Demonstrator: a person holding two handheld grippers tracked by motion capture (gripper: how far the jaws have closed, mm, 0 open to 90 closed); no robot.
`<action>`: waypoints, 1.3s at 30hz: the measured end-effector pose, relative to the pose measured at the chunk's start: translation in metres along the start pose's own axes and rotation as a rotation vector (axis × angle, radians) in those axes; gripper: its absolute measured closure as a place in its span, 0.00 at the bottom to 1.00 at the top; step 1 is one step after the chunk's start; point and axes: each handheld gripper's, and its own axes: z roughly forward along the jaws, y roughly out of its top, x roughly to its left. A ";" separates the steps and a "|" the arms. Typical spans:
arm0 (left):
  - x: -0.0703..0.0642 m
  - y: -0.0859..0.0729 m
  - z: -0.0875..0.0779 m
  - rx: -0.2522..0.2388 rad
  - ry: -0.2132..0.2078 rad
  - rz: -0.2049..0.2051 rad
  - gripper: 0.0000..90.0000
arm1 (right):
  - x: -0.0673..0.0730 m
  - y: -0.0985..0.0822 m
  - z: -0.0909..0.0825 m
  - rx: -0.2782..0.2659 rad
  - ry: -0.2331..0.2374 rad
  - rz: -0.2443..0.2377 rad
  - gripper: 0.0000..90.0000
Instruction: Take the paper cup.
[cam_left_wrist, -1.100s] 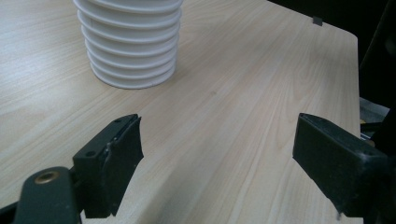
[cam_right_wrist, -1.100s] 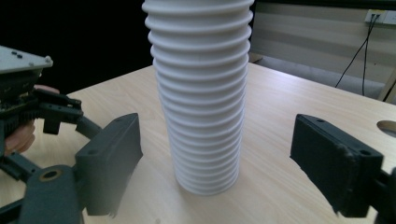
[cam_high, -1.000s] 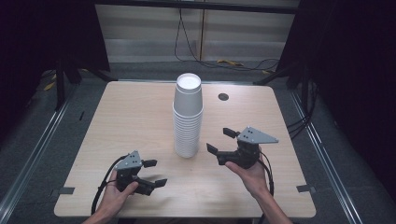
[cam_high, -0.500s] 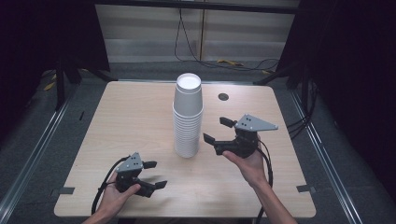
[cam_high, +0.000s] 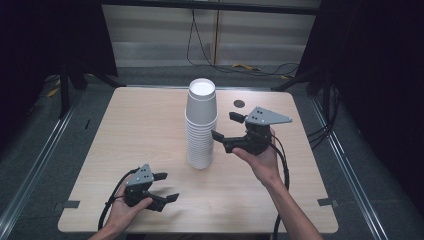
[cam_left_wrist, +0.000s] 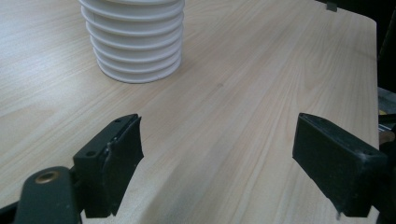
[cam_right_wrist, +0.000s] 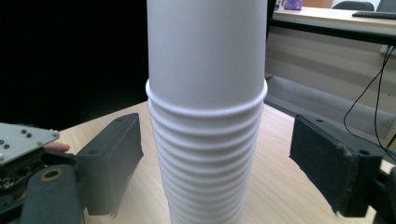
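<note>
No legible text, label, brand, number or sign in any view. The stack of white paper cups (cam_high: 201, 125) is plain, with no print on the walls or rims. The grey plate on the right gripper (cam_high: 231, 131) carries only small dark dots, no characters. The wooden table (cam_high: 125, 135) bears bare grain; the dark round mark (cam_high: 239, 104) near its far edge is too small to tell.
</note>
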 end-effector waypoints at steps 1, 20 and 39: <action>0.000 0.000 0.000 0.002 0.003 0.002 0.17 | 0.000 0.002 0.001 -0.002 0.000 -0.002 0.18; -0.001 0.000 0.000 0.015 -0.012 0.016 0.17 | -0.001 0.036 0.015 -0.039 0.039 -0.011 0.15; -0.003 -0.001 0.001 0.039 0.000 0.058 0.17 | -0.001 0.069 0.040 0.027 0.073 -0.043 0.15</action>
